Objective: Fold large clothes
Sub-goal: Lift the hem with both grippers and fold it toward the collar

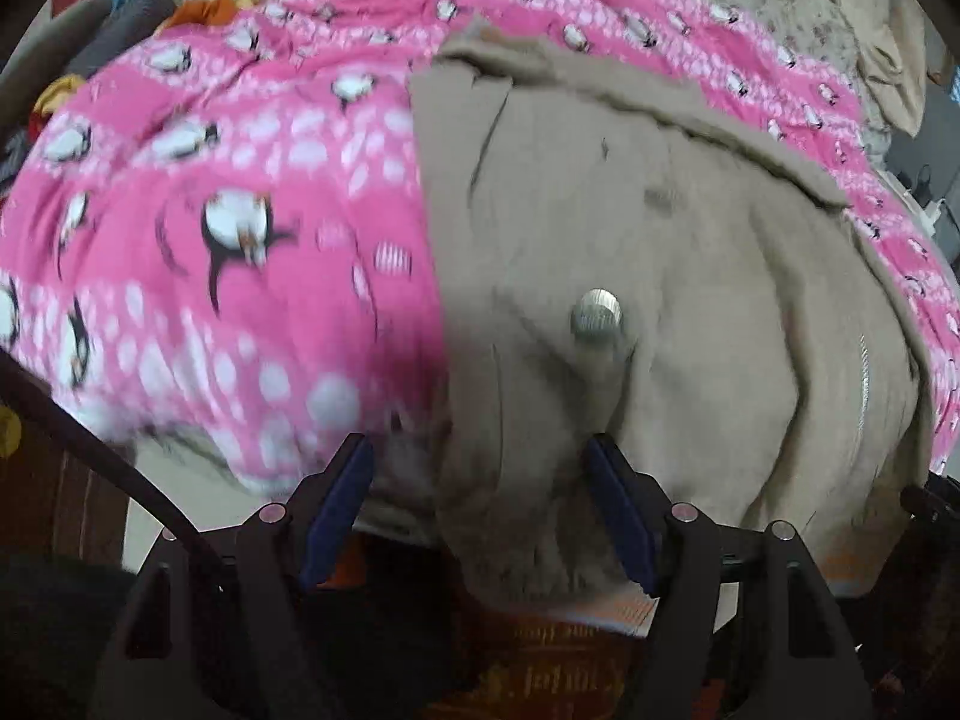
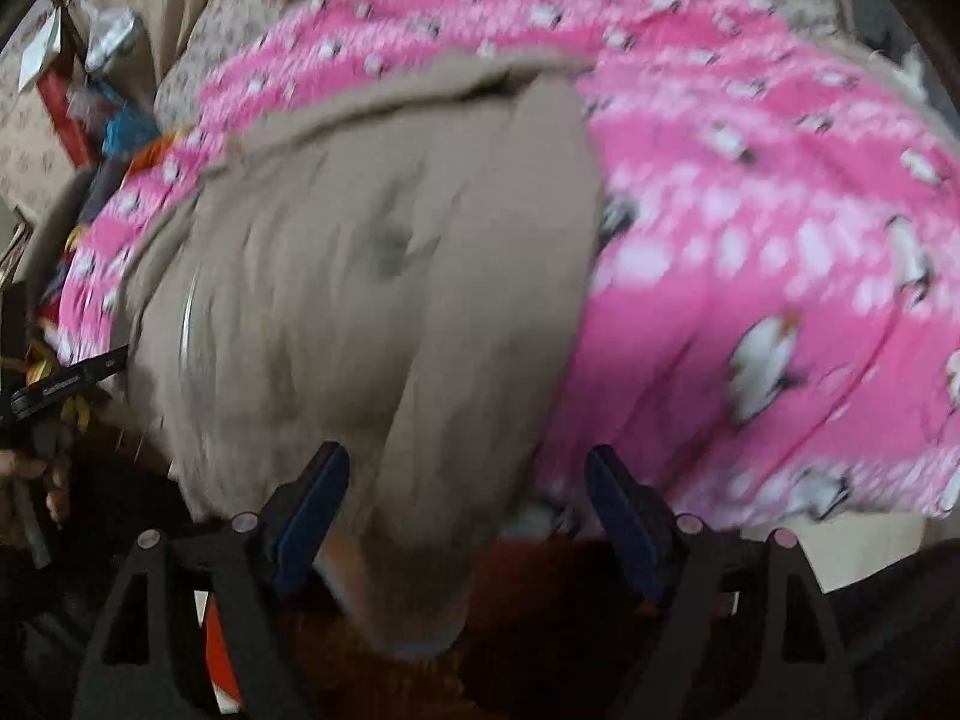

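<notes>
The khaki jacket (image 1: 630,228) lies on a pink penguin blanket (image 1: 240,210) covering the bed, its near hem overhanging the bed's edge. Left claw (image 1: 480,468) and right claw (image 2: 465,480) tilt downward, both released, straddling the hem.

A plain beige-tan fabric garment (image 1: 660,240) lies on a pink fleece blanket (image 1: 240,252) patterned with black-and-white penguins and white dots.

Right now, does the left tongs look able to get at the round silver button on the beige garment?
Probably yes. The left tongs stand open above the beige garment, and the round silver button lies just ahead of them with nothing over it. The picture is blurred, so this is a guess.
</notes>
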Motion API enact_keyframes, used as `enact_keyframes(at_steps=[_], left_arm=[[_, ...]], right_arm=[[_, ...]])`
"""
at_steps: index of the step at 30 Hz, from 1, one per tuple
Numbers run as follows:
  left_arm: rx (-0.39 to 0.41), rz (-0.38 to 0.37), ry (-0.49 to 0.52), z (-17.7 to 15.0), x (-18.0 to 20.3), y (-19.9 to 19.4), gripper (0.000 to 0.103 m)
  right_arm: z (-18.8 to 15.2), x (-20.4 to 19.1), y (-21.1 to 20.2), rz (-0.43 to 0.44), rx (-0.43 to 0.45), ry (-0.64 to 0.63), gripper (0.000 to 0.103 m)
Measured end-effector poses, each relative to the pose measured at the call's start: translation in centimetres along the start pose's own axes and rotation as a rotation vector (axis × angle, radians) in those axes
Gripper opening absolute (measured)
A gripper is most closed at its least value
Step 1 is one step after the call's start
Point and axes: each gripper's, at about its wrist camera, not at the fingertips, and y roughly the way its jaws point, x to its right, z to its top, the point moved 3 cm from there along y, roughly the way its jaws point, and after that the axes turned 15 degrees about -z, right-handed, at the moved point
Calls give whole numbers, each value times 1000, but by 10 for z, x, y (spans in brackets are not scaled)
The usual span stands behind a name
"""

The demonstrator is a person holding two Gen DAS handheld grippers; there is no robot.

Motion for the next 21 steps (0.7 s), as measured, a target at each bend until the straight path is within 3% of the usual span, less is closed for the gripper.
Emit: enact_keyframes(at_steps=[5,9,10,12,14,15,17,21], left_arm=[[-43,-70,-134,-11,-17,7,55],[-52,-112,-183,-14,-23,11,55],[-53,-114,-182,-14,-24,11,55],[-58,-119,-169,-16,-21,11,55],[-82,-121,-155,-20,-20,15,55],[-85,-115,-148,-21,-20,16,55],[-88,-101,-121,-22,-17,18,55],[-70,-111,-83,-21,-11,17,55]], right_arm=[[-12,-14,11,18,-45,-86,84],[-15,-26,16,46,-74,-141,79],[-17,-28,17,31,-73,-155,69],[-20,-30,15,27,-65,-172,65],[-19,-28,10,40,-59,-165,35],[-18,-26,8,51,-58,-150,33],[-16,-16,1,95,-38,-93,17],[-9,21,-28,164,80,96,14]])
